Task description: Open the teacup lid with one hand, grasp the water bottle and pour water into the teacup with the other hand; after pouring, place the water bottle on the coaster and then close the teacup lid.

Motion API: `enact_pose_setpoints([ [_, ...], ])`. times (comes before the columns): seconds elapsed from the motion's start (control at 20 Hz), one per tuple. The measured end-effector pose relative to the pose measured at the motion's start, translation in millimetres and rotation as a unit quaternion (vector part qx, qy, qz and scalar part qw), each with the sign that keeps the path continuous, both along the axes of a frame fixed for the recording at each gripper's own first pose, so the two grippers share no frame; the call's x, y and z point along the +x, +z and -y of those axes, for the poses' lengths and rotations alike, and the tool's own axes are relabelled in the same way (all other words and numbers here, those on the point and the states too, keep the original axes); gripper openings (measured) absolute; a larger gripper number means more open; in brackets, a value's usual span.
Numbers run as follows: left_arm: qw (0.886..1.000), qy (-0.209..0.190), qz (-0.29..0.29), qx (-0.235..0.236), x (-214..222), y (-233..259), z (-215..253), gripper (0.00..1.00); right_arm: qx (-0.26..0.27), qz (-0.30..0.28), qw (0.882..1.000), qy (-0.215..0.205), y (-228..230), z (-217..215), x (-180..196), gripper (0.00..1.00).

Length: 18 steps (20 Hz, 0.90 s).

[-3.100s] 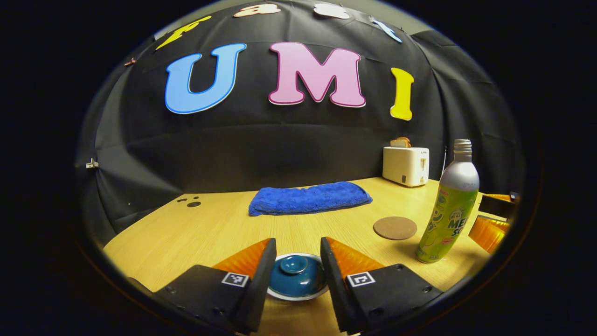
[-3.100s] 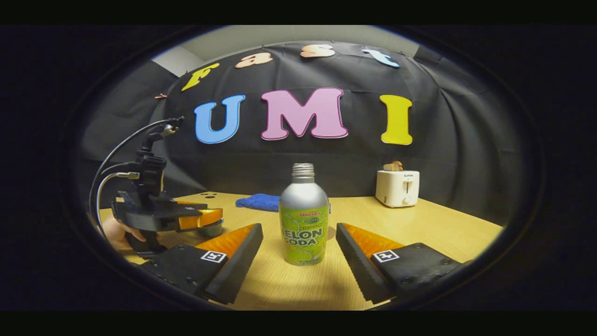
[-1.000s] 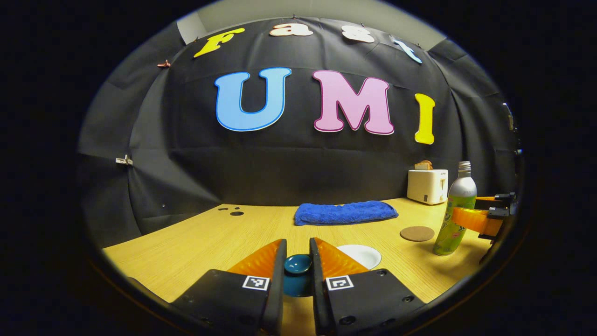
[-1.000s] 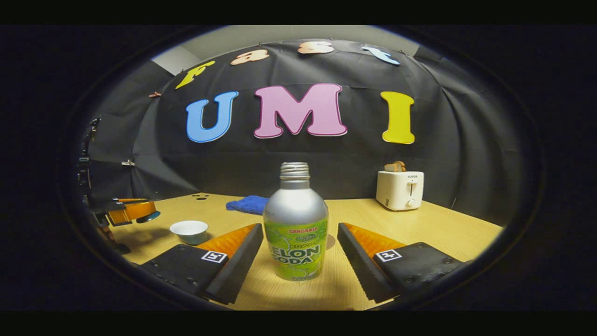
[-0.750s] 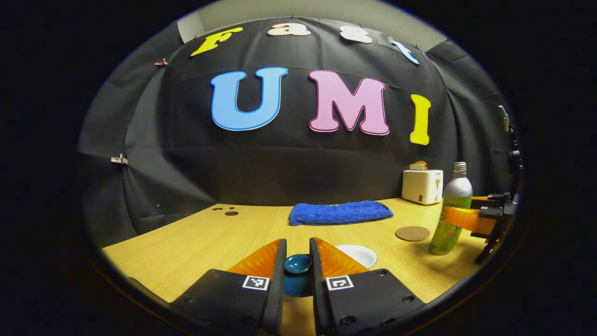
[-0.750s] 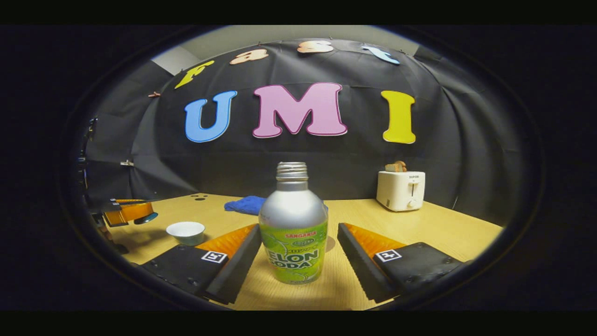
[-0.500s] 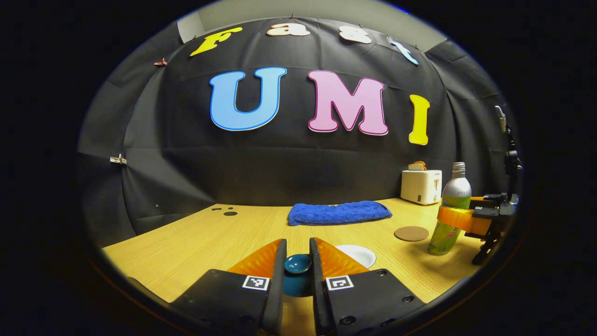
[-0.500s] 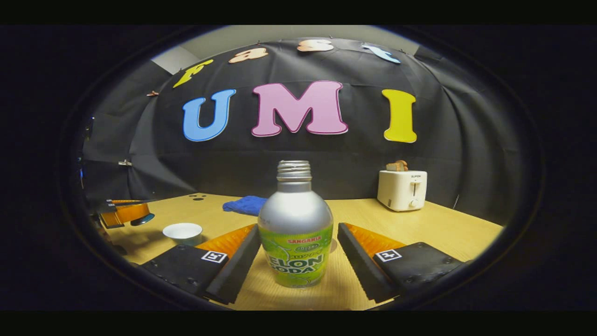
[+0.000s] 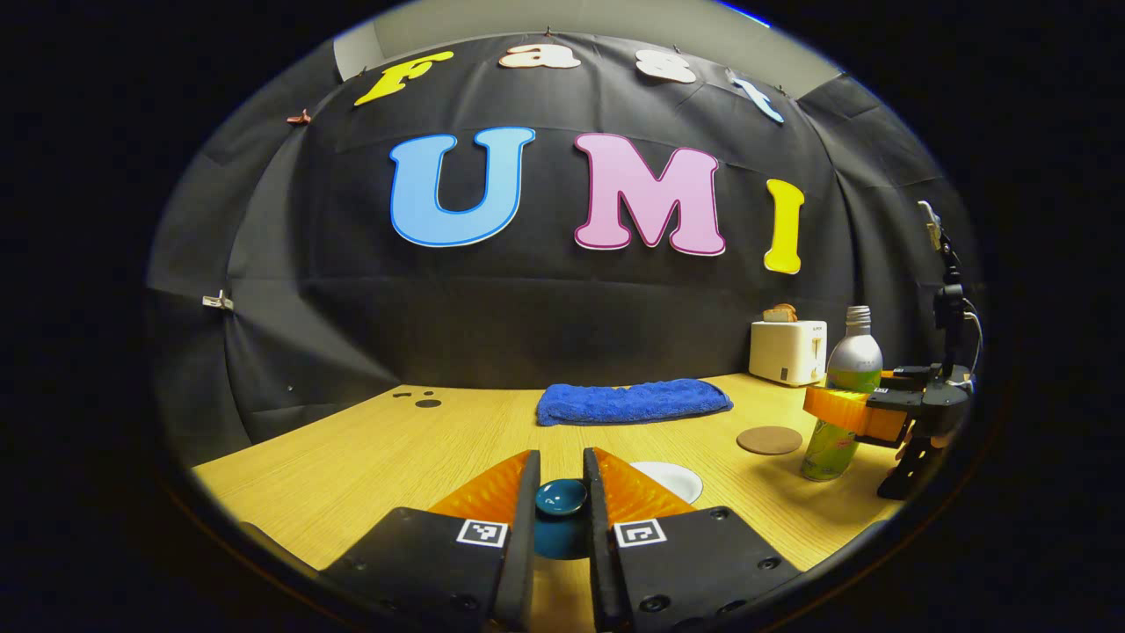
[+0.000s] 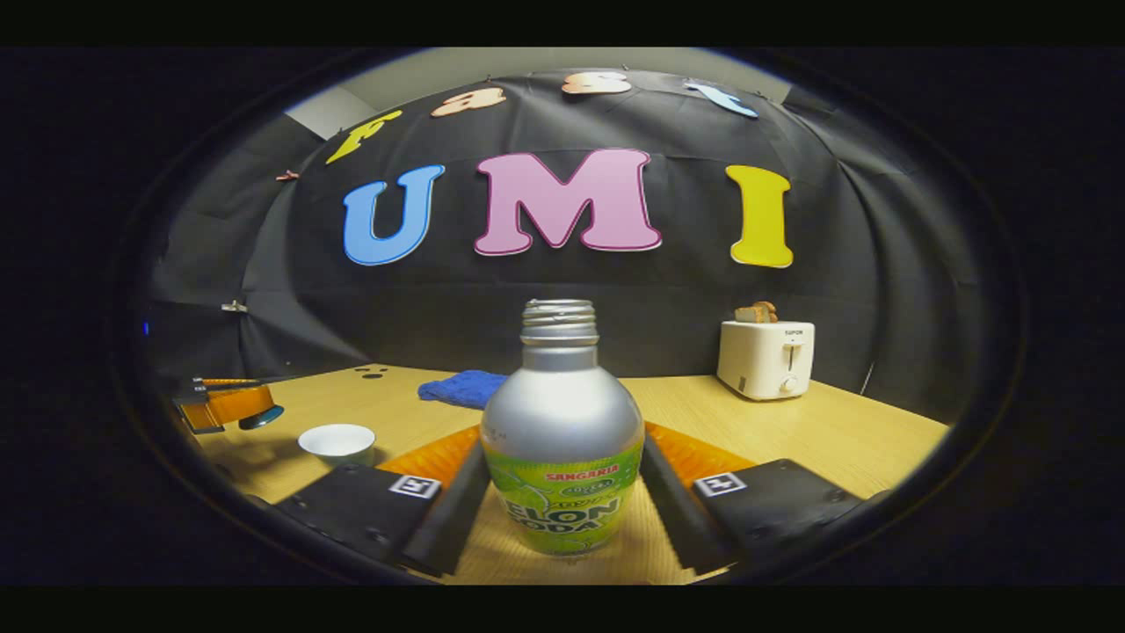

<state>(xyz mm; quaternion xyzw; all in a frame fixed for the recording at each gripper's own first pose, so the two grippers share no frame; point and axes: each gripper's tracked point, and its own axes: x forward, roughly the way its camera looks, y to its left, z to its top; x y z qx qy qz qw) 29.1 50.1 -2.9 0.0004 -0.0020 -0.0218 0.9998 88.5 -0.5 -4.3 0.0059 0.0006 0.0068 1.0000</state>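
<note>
My left gripper [image 9: 561, 470] is shut on the knob of the teal teacup lid [image 9: 561, 501], holding it above the table. Just to its right stands the white teacup [image 9: 668, 479], uncovered. In the right gripper view the cup [image 10: 337, 442] sits at the left, with the left gripper [image 10: 220, 404] and the lid [image 10: 261, 418] beyond it. The silver and green water bottle [image 10: 562, 413] stands upright with no cap. My right gripper [image 10: 562, 453] is shut on its body, a finger pressed on each side. A round brown coaster [image 9: 769, 440] lies left of the bottle [image 9: 839, 396].
A folded blue towel [image 9: 633, 400] lies at the back of the wooden table [image 9: 369, 457]. A white toaster [image 9: 787, 350] with bread in it stands at the back right, near the black cloth wall. Small dark holes [image 9: 428, 403] mark the table's back left.
My right gripper has moved forward around the bottle and its fingers have closed onto it. The left gripper still holds the lid, lifted off the cup.
</note>
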Motion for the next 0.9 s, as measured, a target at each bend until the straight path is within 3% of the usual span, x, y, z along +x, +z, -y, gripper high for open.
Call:
enact_pose_setpoints([
  [0.05, 1.0, 0.0, 0.0, 0.0, 0.0, -0.4, -0.1, 0.3, 0.0, 0.0, 1.0, 0.0, -0.2, 0.2, -0.5, 0.83],
  [0.2, 1.0, 0.0, 0.0, 0.0, -0.2, 0.1, 0.1, 0.3, 0.0, -0.002, 1.0, 0.027, -0.6, -9.5, 0.1, 0.83],
  [0.5, 1.0, 0.004, -0.001, 0.0, -0.6, 0.5, -1.4, 0.3, -0.017, 0.002, 0.999, 0.034, 2.0, -11.7, 1.9, 0.76],
  [0.85, 1.0, 0.009, -0.001, 0.0, -0.6, -0.1, -3.3, 0.3, -0.11, -0.028, 0.992, 0.049, 3.2, -17.3, 16.8, 0.76],
  [0.9, 1.0, 0.009, -0.001, 0.0, -0.7, 0.8, -3.6, 0.3, -0.132, -0.034, 0.99, 0.044, 3.9, -17.2, 20.7, 0.72],
])
